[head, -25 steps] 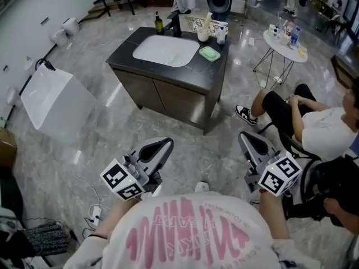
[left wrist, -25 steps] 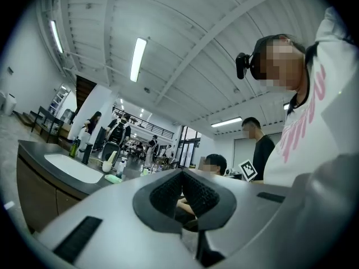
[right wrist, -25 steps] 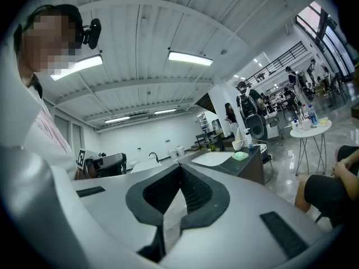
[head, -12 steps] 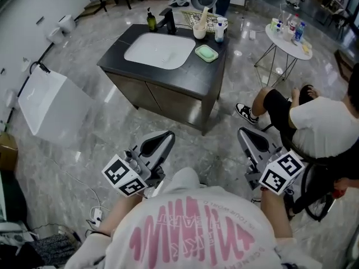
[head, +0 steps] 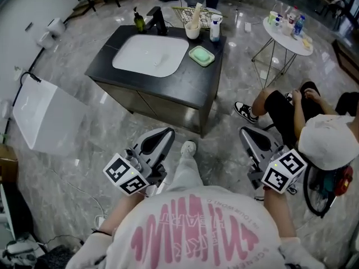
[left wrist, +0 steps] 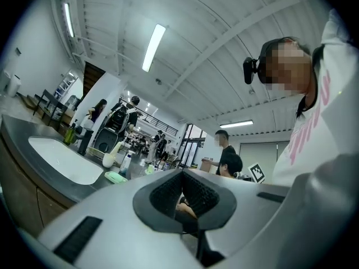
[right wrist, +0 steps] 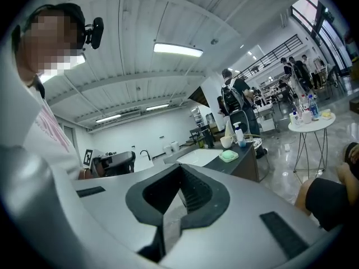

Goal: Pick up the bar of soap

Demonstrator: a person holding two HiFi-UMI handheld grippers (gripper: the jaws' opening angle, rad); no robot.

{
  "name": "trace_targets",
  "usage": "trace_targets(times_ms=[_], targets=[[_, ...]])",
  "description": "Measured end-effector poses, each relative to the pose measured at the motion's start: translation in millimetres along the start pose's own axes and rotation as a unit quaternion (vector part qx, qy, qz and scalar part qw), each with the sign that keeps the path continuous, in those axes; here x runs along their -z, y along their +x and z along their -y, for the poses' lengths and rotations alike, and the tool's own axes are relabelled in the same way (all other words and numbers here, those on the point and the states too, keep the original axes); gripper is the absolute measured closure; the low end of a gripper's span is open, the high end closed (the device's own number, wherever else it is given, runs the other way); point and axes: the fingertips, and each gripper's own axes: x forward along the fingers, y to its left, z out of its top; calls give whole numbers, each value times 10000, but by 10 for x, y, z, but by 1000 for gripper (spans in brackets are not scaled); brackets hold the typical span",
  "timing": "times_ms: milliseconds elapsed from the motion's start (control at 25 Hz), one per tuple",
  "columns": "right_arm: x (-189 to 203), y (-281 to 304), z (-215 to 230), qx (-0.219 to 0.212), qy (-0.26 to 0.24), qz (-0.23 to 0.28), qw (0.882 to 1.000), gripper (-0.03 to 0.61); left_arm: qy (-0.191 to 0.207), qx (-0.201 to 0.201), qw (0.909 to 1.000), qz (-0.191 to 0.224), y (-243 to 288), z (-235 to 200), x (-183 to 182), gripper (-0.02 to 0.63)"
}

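Observation:
The pale green bar of soap lies in a green dish on the right part of a dark vanity top, beside a white basin. It also shows small and far off as the soap in the left gripper view and the soap in the right gripper view. My left gripper and right gripper hang at waist height over the floor, well short of the vanity. The left gripper and the right gripper are both shut, with nothing between the jaws.
Behind the soap stand a white cup, a pump bottle, a black faucet and a dark bottle. A person sits at right near a round side table. A white panel stands at left.
The vanity has drawn nearer and lower in the head view as I stepped forward; my shoe now shows between the grippers. Both grippers keep their place and stay shut.

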Motion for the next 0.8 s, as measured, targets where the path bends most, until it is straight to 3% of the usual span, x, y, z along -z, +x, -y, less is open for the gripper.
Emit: trace_targets(times_ms=[240, 800], targets=[[-93, 527, 326, 164, 174, -191, 9995, 566, -46, 188, 9998, -109, 412, -549, -222, 604], [-806, 1930, 1257, 730, 414, 92, 9964, 566, 128, 827, 9940, -706, 1412, -2018, -745, 604]])
